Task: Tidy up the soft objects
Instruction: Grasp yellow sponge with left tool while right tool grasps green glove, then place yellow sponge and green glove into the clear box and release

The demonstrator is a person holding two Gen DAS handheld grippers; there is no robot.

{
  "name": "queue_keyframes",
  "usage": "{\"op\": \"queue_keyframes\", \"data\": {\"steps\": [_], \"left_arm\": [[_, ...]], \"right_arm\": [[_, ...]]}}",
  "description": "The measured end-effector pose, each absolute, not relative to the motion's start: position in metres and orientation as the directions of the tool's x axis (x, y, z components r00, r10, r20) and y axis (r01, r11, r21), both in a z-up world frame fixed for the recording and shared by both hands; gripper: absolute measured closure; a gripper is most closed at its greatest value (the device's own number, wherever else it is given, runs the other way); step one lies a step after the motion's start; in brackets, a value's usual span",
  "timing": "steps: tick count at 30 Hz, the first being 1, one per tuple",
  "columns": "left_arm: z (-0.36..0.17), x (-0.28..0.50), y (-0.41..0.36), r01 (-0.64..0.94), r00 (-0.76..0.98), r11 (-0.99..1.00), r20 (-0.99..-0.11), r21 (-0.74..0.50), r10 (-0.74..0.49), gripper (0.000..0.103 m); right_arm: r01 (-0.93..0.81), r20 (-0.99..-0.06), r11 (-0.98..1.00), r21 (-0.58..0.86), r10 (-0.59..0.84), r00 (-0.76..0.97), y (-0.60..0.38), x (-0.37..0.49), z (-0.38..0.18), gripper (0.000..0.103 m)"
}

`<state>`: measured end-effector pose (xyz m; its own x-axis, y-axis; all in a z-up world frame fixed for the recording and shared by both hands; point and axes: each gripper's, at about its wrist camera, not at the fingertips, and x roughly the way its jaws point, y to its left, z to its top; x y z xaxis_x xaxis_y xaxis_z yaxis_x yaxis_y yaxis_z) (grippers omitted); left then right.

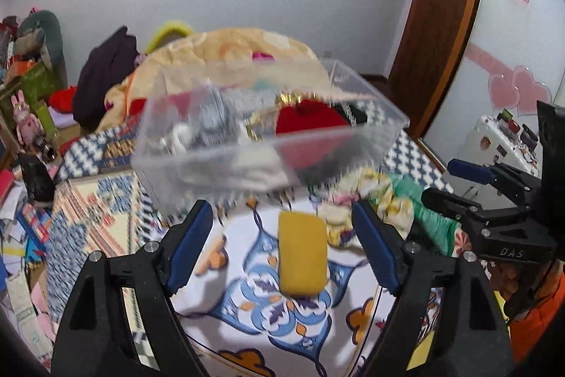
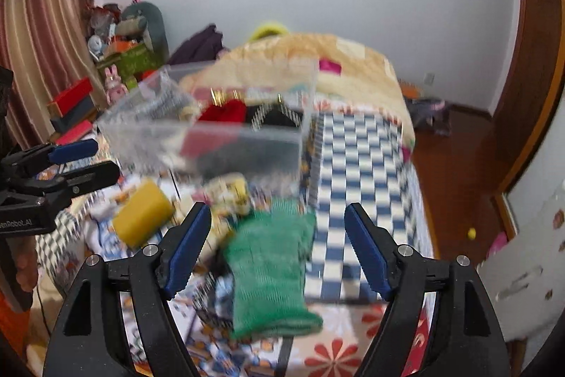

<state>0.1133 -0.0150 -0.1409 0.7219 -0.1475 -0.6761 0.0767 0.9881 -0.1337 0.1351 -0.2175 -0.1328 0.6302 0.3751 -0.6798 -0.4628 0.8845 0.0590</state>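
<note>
A clear plastic box [image 1: 268, 129] sits on the bed holding red, black and grey soft items; it also shows in the right wrist view [image 2: 212, 136]. A yellow sponge [image 1: 302, 257] lies on the patterned sheet between the fingers of my open left gripper [image 1: 282, 246], just past the tips. A green knit cloth [image 2: 272, 271] lies between the fingers of my open right gripper [image 2: 277, 246]. The sponge shows again in the right wrist view [image 2: 141, 218], left of the green cloth. A small pale patterned item [image 1: 356, 218] lies beside the green cloth [image 1: 423, 211].
A folded peach quilt [image 1: 226, 59] is piled behind the box. A blue-and-white checked blanket [image 2: 356, 182] covers the bed's right side. Boxes and toys [image 2: 116, 66] clutter the left. The bed edge and wooden floor [image 2: 455, 165] are at right.
</note>
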Motion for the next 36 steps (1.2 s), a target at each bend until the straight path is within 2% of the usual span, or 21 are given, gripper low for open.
{"op": "queue_keyframes", "data": {"steps": [3,9,11,14,17,19,36], "left_arm": [[-0.154,0.115,-0.019,0.08,0.695,0.986,-0.701,-0.146,-0.16,0.022],[-0.175,0.121,-0.029,0.101,0.655,0.985,-0.736,-0.142,-0.173,0.042],[-0.179,0.124,-0.031,0.105,0.642,0.984,-0.745,-0.146,-0.18,0.054],[-0.183,0.126,-0.031,0.111,0.631,0.982,-0.752,-0.154,-0.19,0.068],[-0.183,0.125,-0.032,0.112,0.636,0.98,-0.746,-0.163,-0.197,0.069],[-0.178,0.121,-0.03,0.113,0.65,0.98,-0.734,-0.163,-0.197,0.07],[-0.098,0.104,0.004,0.093,0.799,0.982,-0.576,-0.162,-0.171,0.07]], "right_arm": [[-0.462,-0.711,0.883,0.084,0.378,0.593,-0.222,0.134,-0.147,0.028],[-0.466,-0.721,0.871,0.154,0.421,0.55,-0.228,0.137,-0.159,0.03],[-0.477,-0.72,0.861,0.179,0.445,0.533,-0.228,0.138,-0.159,0.045],[-0.483,-0.715,0.853,0.196,0.462,0.526,-0.228,0.136,-0.16,0.06],[-0.487,-0.705,0.852,0.192,0.465,0.536,-0.225,0.132,-0.156,0.071],[-0.489,-0.696,0.853,0.185,0.465,0.548,-0.225,0.131,-0.152,0.074],[-0.521,-0.532,0.847,0.105,0.491,0.69,-0.222,0.122,-0.077,0.075]]}}
